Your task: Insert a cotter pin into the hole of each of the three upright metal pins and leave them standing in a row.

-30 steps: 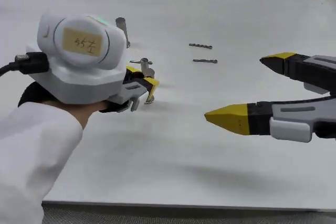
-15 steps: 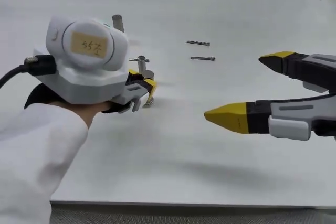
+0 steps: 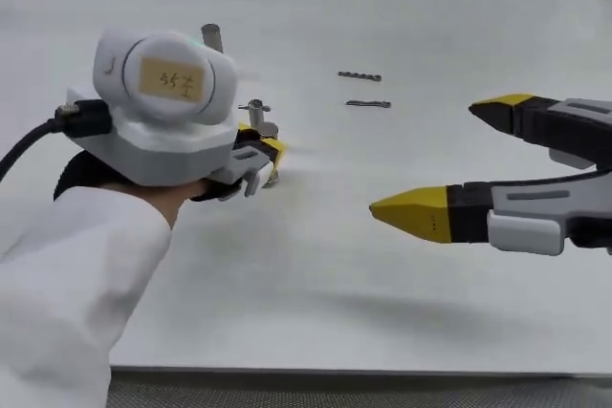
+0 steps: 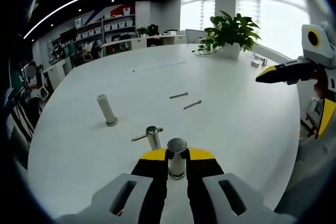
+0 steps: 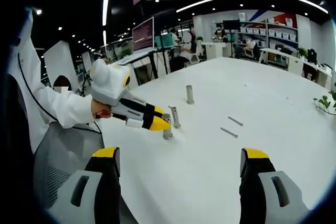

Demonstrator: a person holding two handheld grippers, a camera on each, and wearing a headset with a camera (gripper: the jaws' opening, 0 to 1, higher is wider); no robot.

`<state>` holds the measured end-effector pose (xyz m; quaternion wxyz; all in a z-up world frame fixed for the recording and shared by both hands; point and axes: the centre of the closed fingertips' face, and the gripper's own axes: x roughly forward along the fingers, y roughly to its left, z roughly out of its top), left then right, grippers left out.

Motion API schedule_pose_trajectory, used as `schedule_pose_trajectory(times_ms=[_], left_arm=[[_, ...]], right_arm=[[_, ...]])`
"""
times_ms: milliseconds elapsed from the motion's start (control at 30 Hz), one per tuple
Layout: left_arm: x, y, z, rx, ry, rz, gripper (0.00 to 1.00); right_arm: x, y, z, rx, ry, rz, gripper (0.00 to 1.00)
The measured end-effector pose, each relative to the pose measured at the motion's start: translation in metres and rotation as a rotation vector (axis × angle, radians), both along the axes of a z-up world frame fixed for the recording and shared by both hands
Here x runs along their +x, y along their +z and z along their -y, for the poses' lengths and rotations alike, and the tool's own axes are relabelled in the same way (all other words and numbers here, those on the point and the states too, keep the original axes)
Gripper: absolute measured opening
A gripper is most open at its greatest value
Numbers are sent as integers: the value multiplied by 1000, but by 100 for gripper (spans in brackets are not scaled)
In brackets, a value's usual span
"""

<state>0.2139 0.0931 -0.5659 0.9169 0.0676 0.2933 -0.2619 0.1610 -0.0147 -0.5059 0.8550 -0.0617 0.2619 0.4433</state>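
metal pin (image 4: 177, 164) clamped in left tool (image 4: 177, 154); two cotter pins (image 3: 360, 75) (image 3: 368, 103) lie beyond.

We are logging near pin (image 4: 177, 158), middle pin (image 4: 154, 141) and far pin (image 4: 106, 109) standing upright, the middle carrying a cotter pin (image 4: 139, 137); two loose cotter pins (image 4: 179, 95) lying flat.

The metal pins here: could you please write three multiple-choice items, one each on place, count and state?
1. Where is the metal pin carrying a cotter pin? A. farthest away B. middle of the three C. in the left gripper
2. How many loose cotter pins lie on the table? A. one B. two C. three
3. The right gripper is: A. open, empty B. shut on a cotter pin C. shut, empty
B: the far bare pin and the clamped pin in the left gripper flank it. B: two lie side by side. A: its jaws stand wide apart.
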Motion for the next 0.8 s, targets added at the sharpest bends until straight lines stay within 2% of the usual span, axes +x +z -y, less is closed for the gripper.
schedule_pose_trajectory(times_ms=[233,333,800], left_arm=[[0,0,1,5,0,8,9],[-1,0,1,-10,9,1,10],[-3,-1,0,5,15,2,10]], right_arm=[[-2,0,-1,-3,1,-2,93],[-3,0,-2,-3,4,-2,93],[-4,1,-2,-3,7,-2,93]])
